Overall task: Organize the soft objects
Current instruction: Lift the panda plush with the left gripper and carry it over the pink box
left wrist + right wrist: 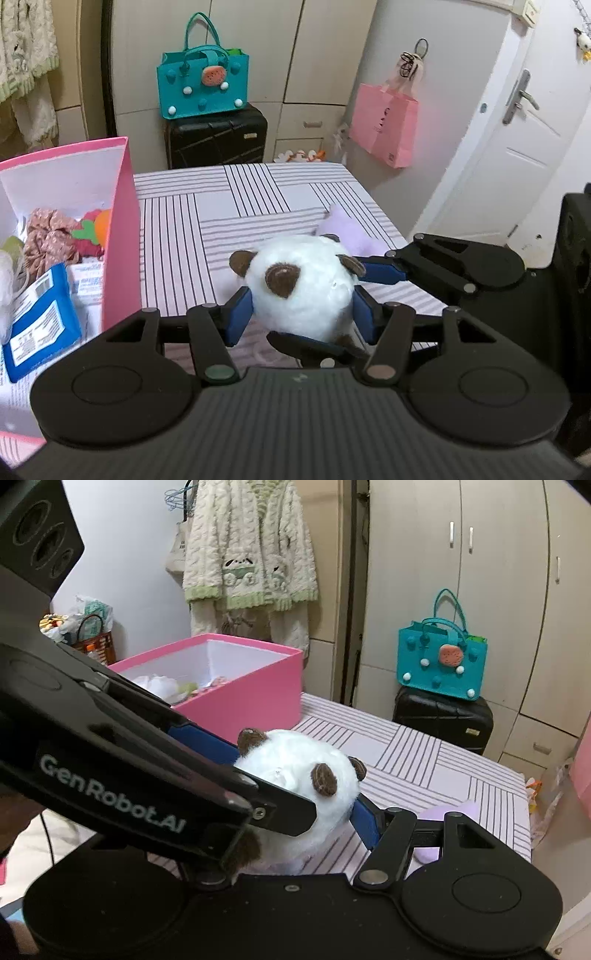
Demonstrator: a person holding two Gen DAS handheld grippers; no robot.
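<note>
Both wrist views close, angled down, sharing plush toy [301, 286], pink box [236, 698]

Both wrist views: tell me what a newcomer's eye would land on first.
A fluffy white plush with brown ears sits dead centre, squeezed by both grippers at once: the left gripper from the sides and the right gripper across it. To its left stands an open pink box of soft things on the striped bed. Behind, a teal bag tops a black suitcase.

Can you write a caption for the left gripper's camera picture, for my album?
Two grippers, left and right, hold a fluffy white plush toy above the striped bedsheet, beside a pink box.
</note>
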